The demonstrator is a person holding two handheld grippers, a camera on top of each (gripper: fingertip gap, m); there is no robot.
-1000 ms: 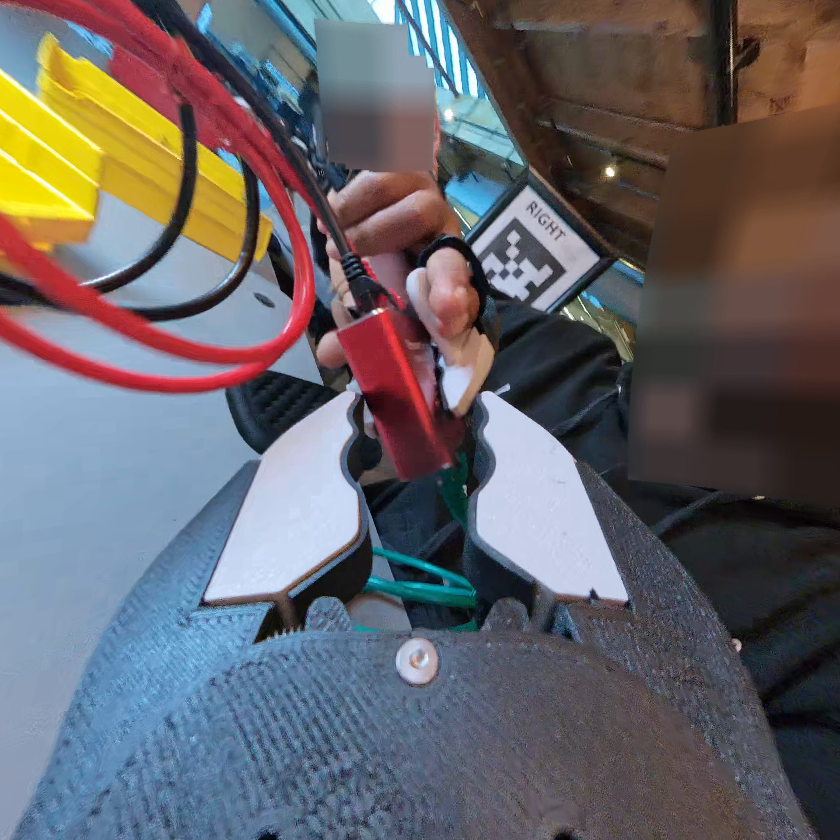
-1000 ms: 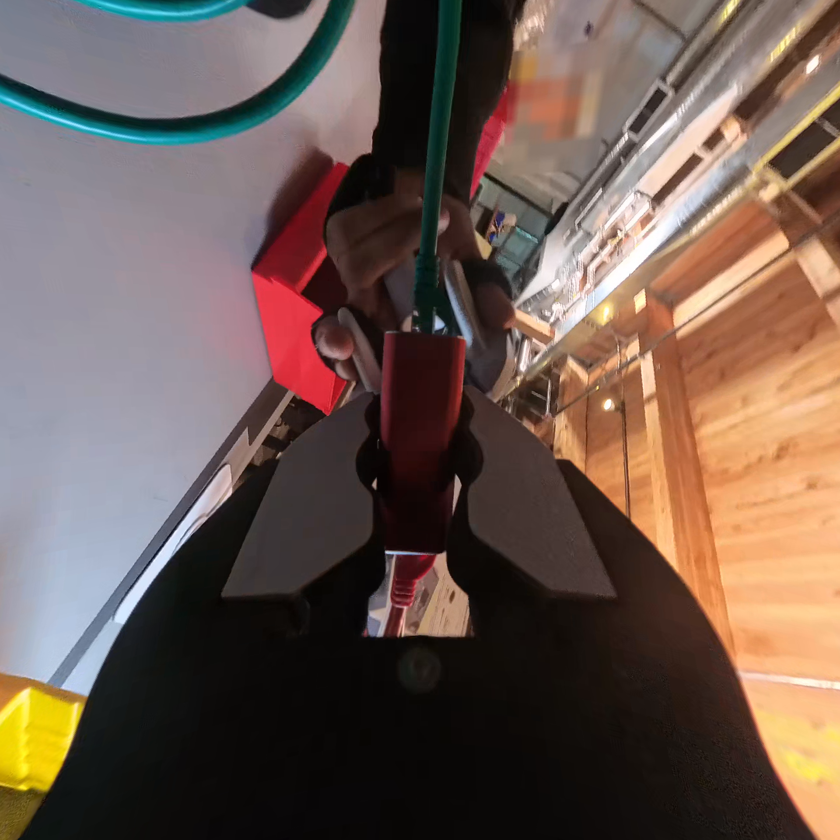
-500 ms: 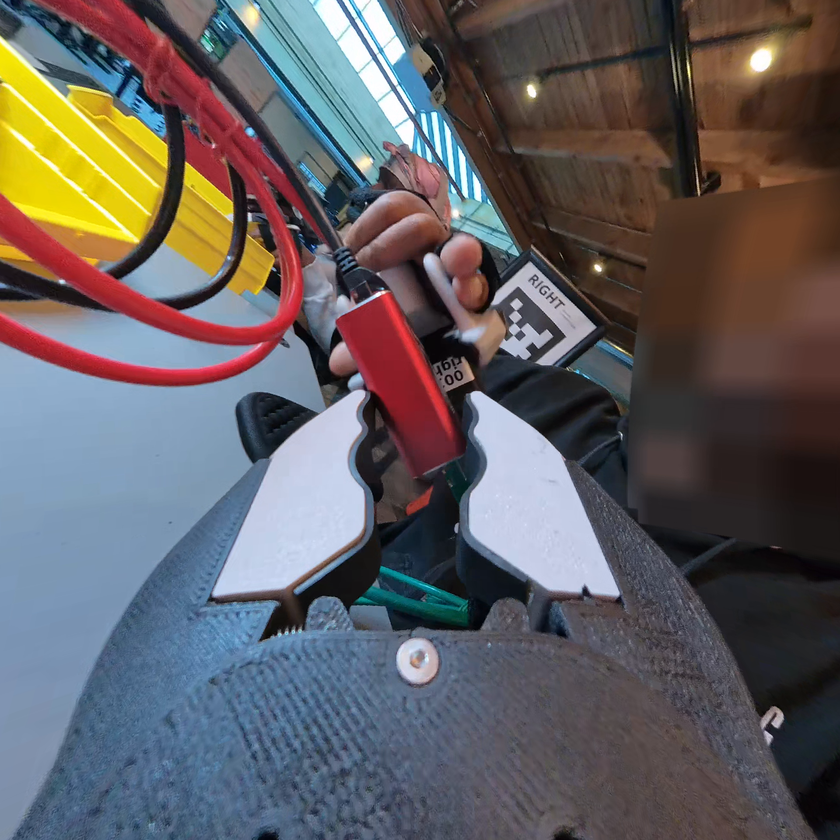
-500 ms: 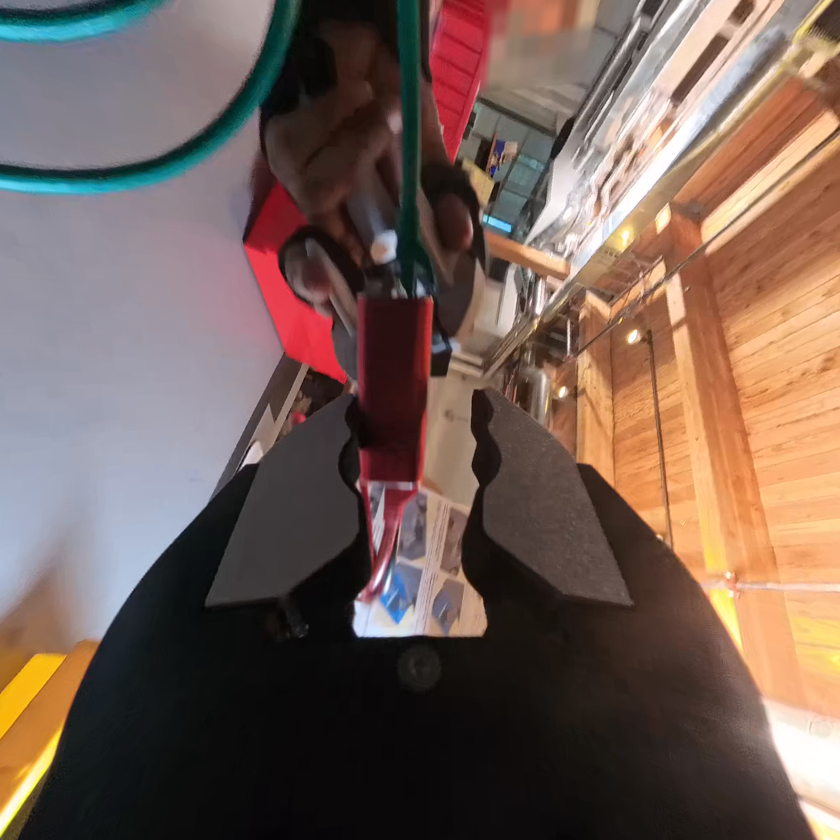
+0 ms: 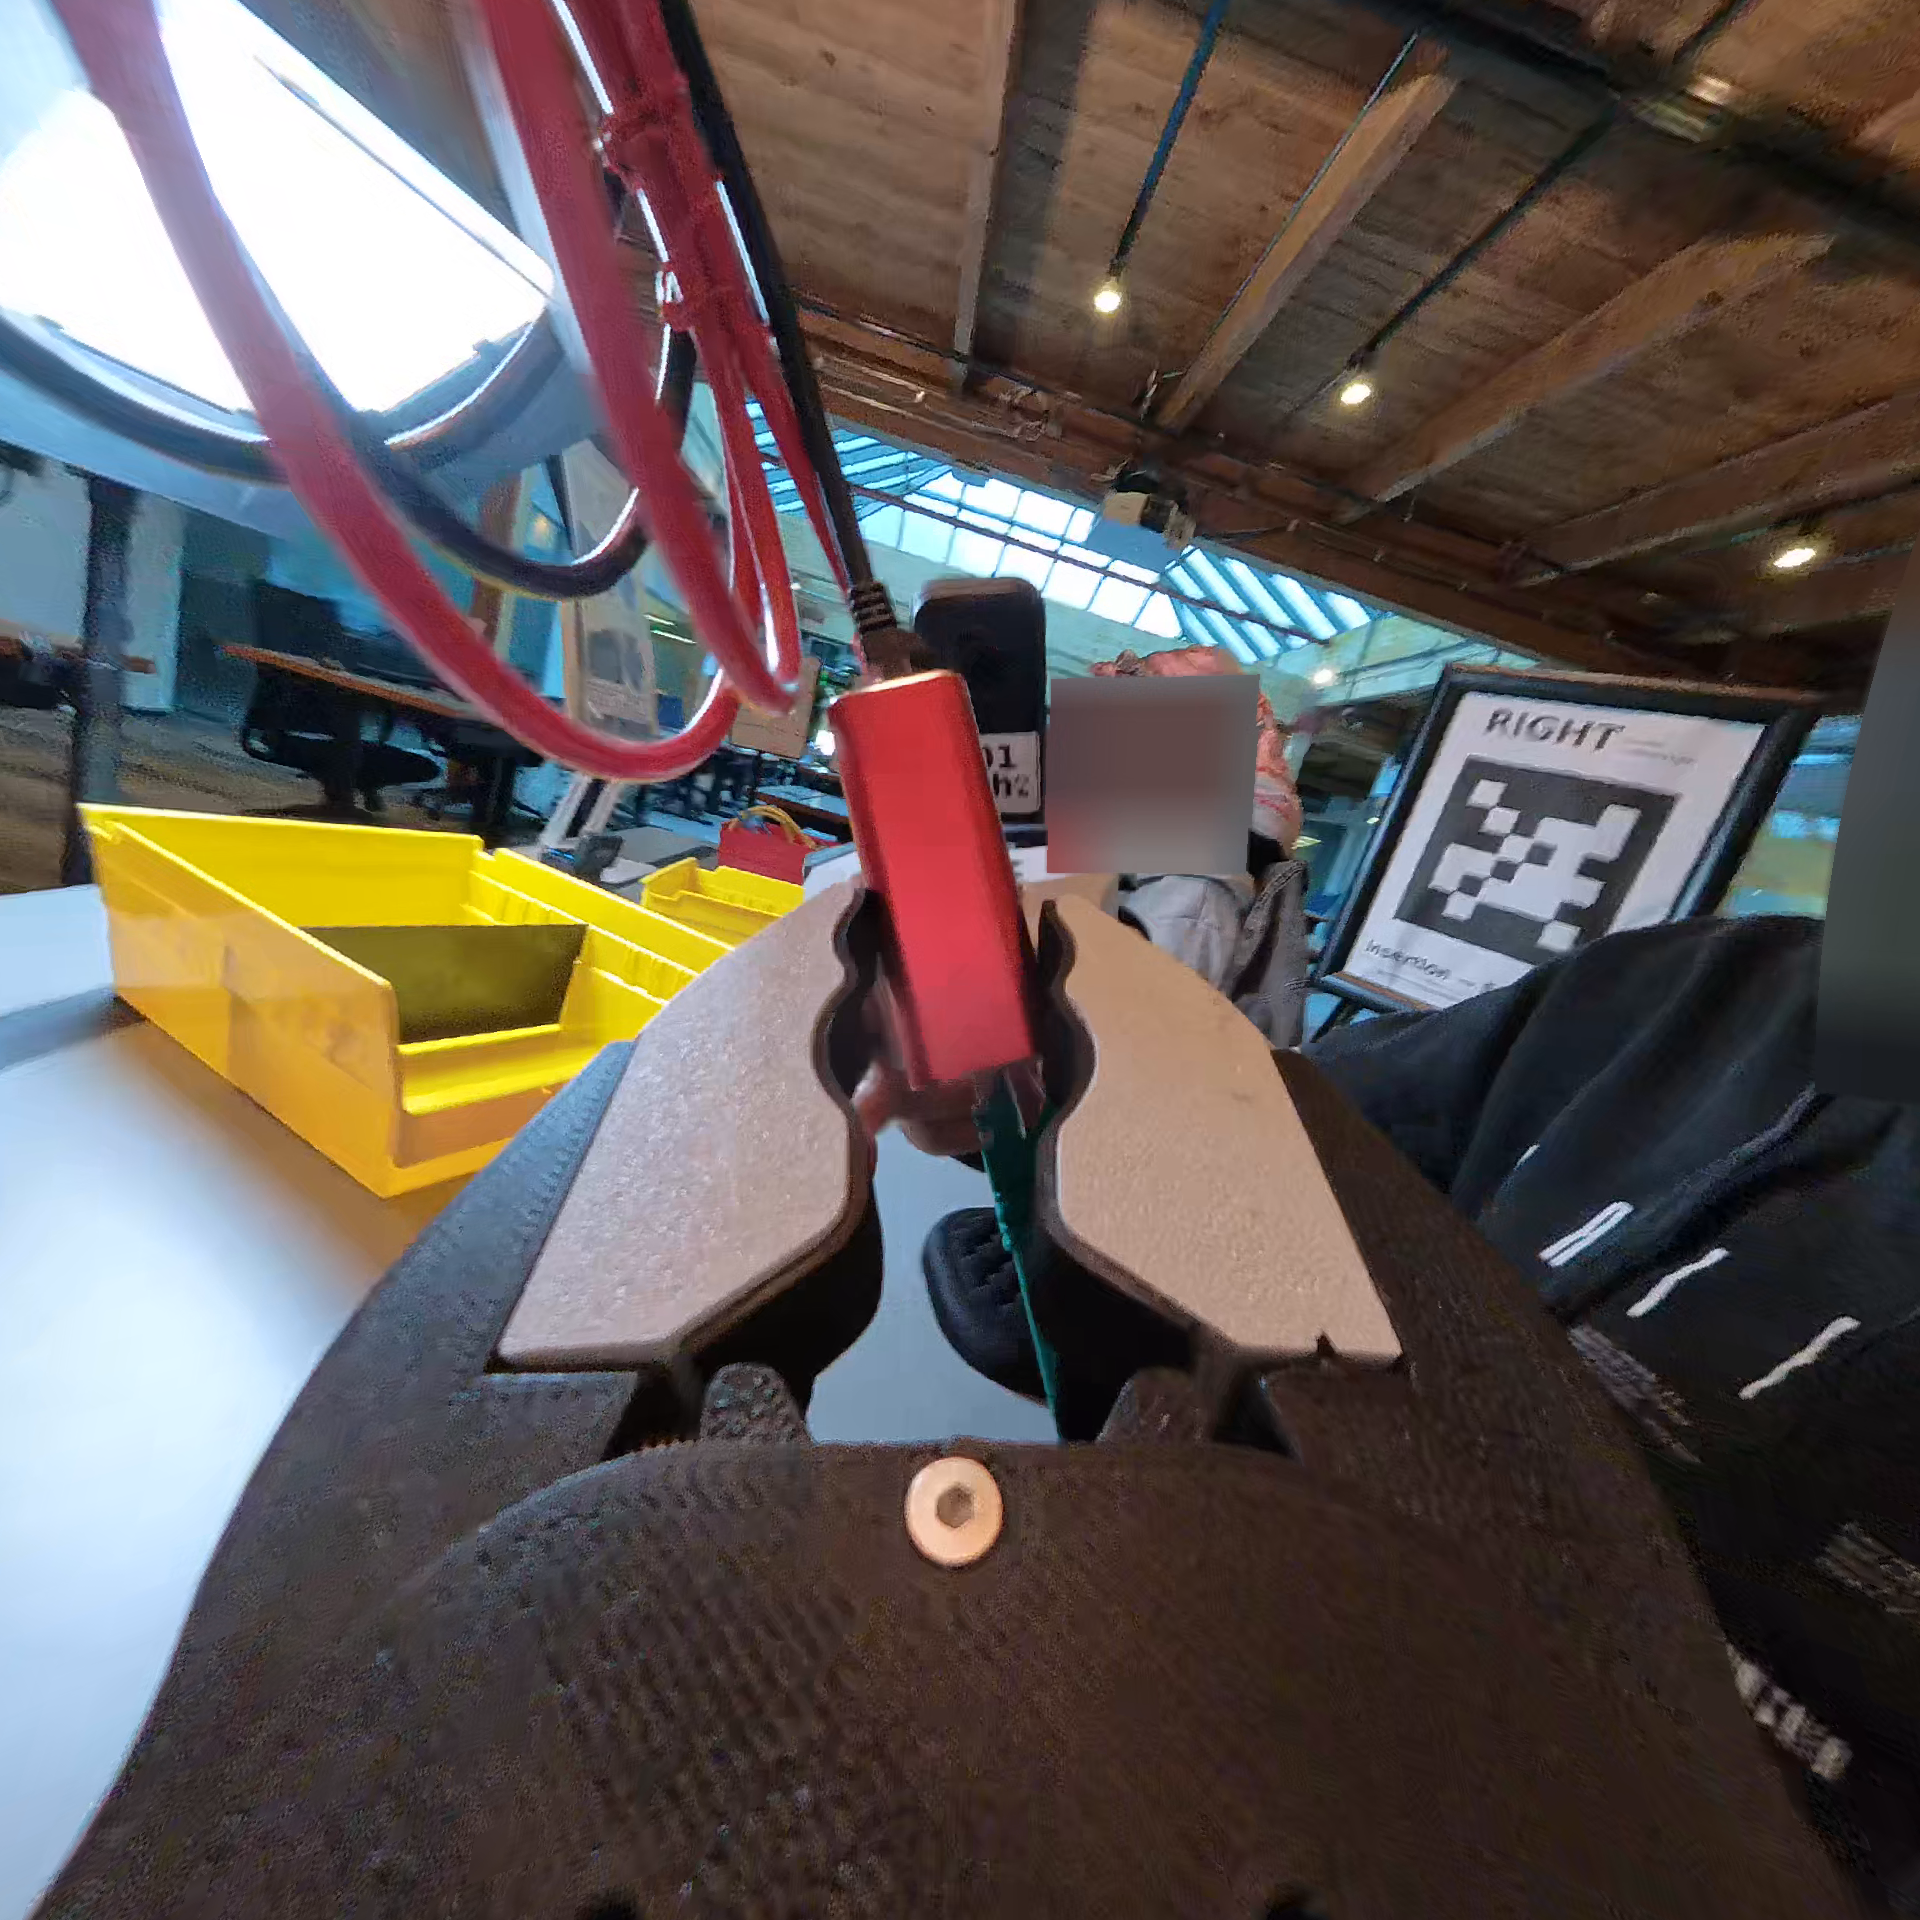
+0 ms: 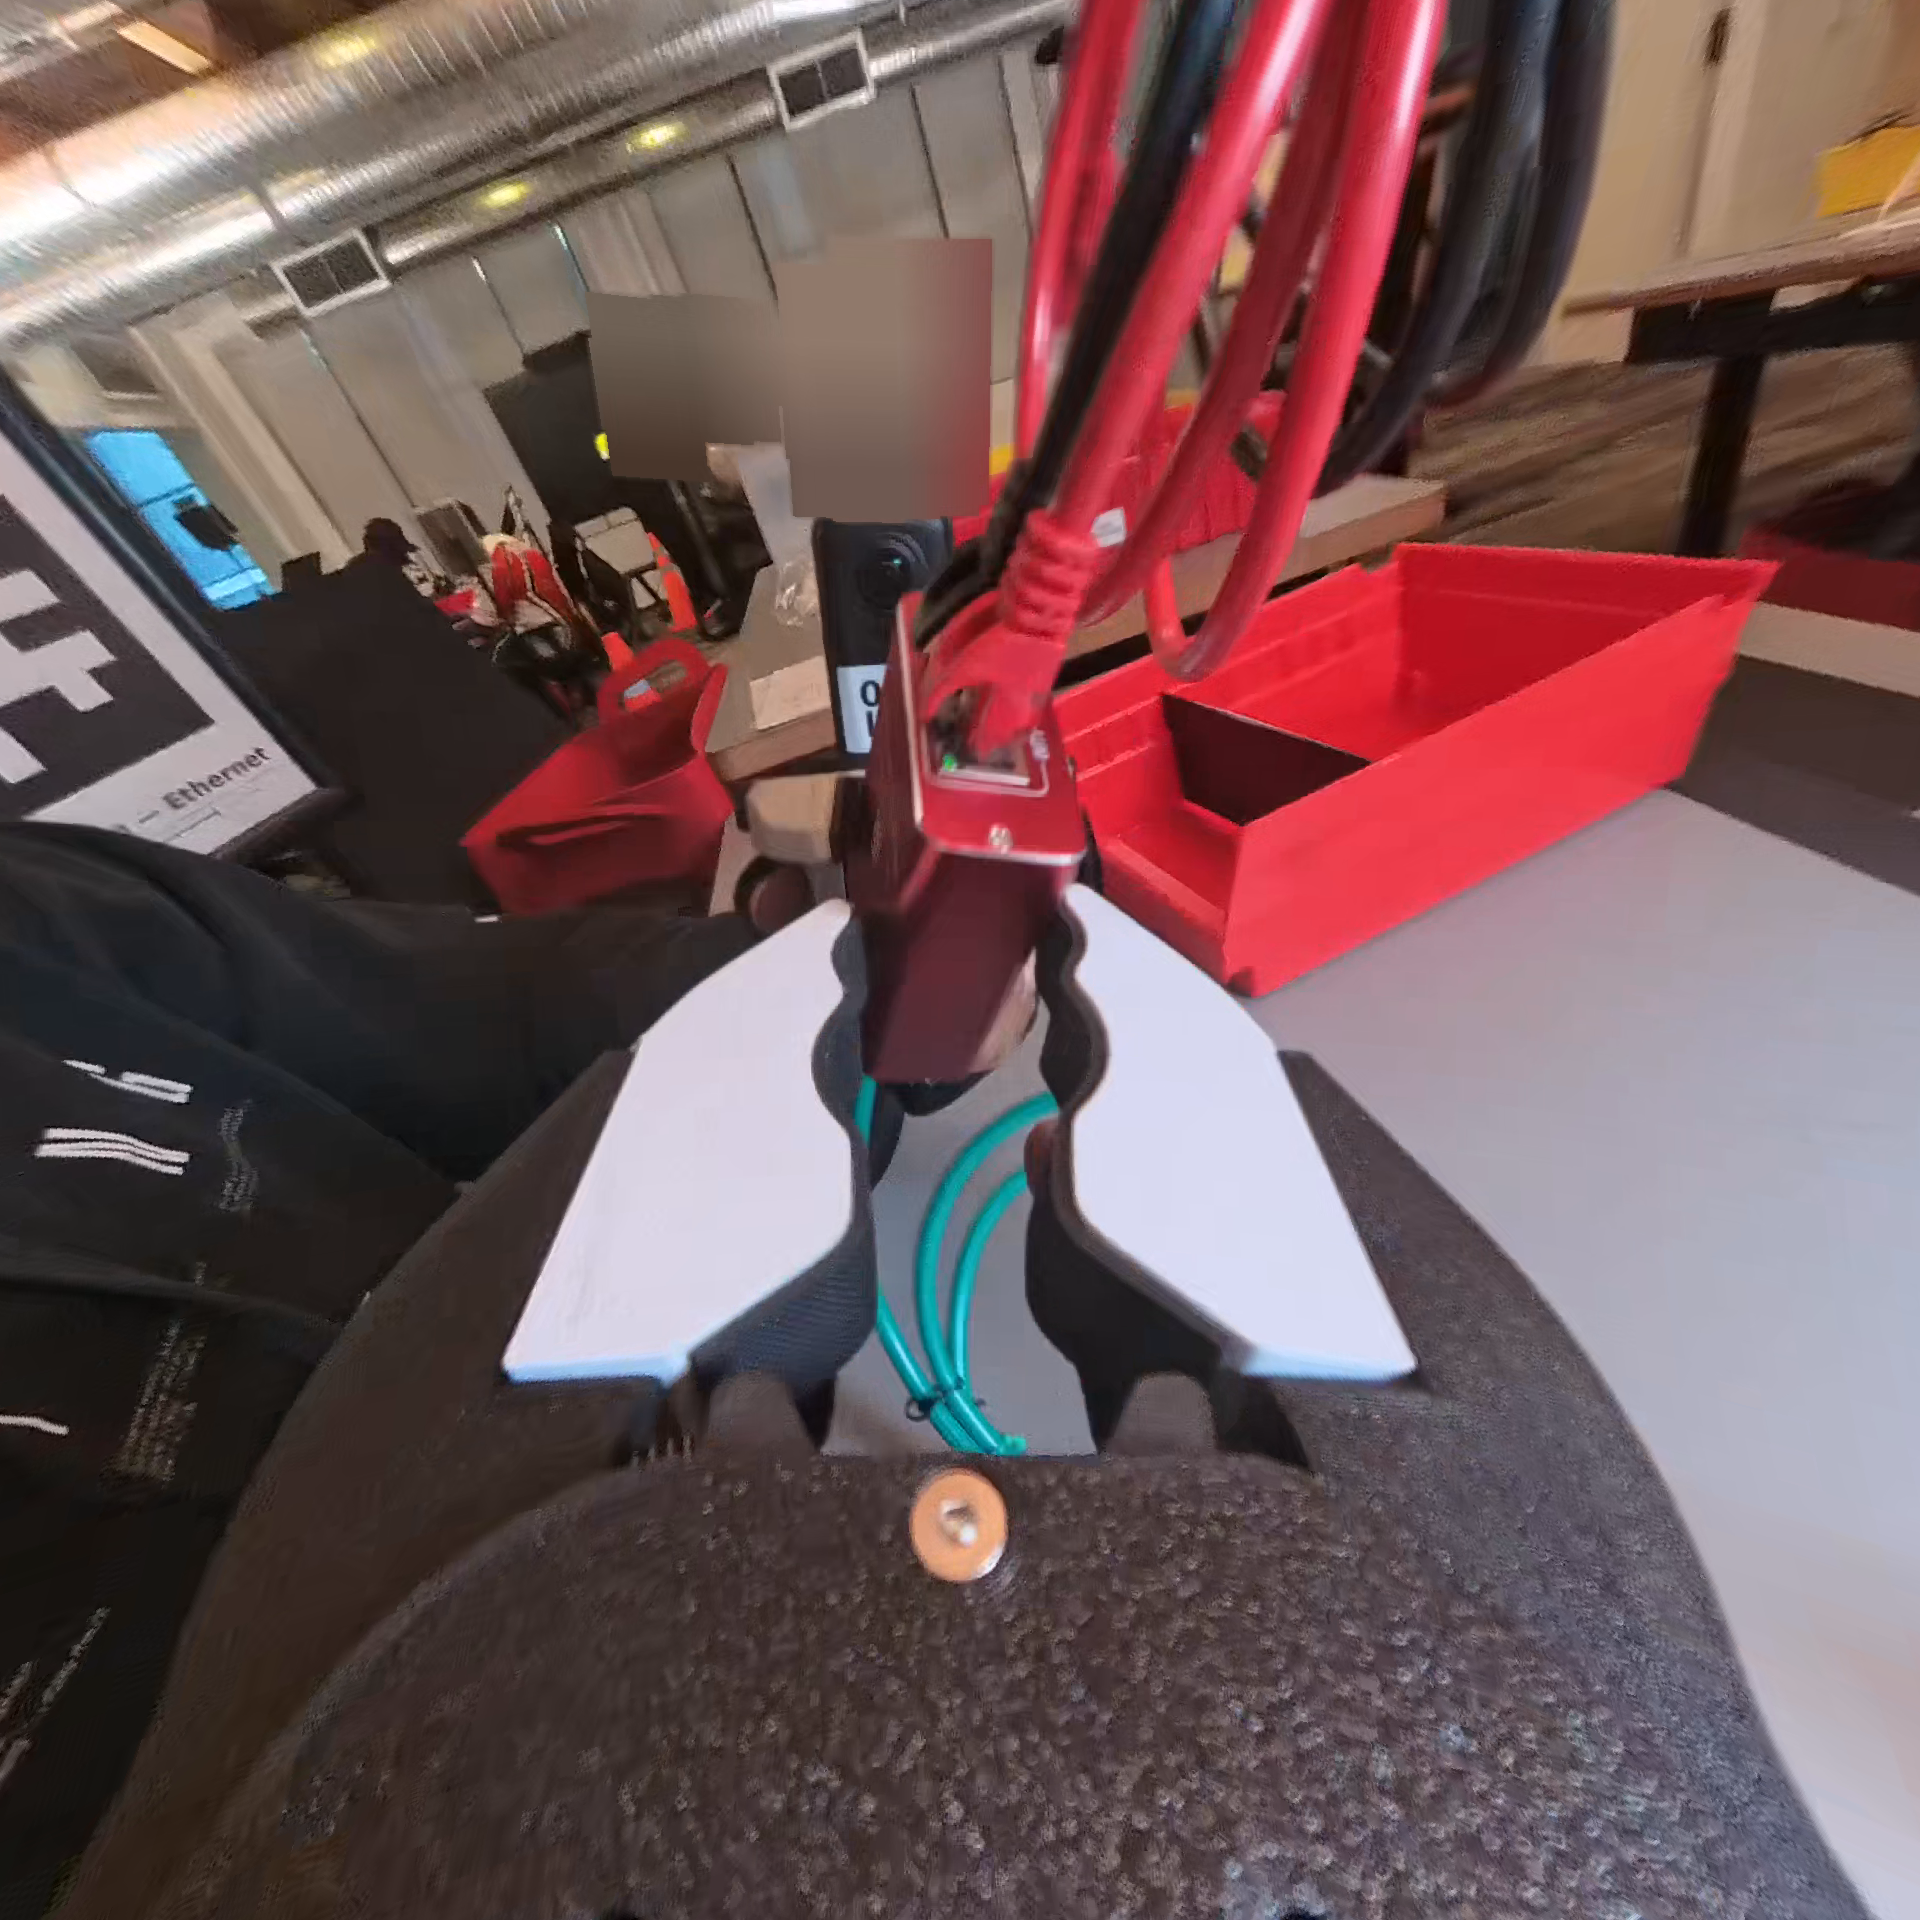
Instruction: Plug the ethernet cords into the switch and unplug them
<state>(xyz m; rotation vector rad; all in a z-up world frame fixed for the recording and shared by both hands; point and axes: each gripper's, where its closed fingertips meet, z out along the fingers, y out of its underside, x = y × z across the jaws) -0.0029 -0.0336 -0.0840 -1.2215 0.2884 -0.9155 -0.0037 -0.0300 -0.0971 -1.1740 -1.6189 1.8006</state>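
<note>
From my seat the grey tabletop (image 6: pixel 1558 1091) carries a red bin (image 6: pixel 1455 748) far right and a yellow bin (image 5: pixel 343 997) far left, and above it both tools pinch the red switch (image 5: pixel 940 883) from opposite sides, held up clear of the surface. My left tool (image 5: pixel 951 997) and right tool (image 6: pixel 951 997) are each closed narrow on its body, the red ethernet cord (image 6: pixel 1023 644) is seated in its upper port and the green ethernet cord (image 5: pixel 1013 1195) hangs from its lower end. My worry is that the looped cords' weight twists the smooth switch out of either pinch, or that pulling a plug off-axis jams its latch.
</note>
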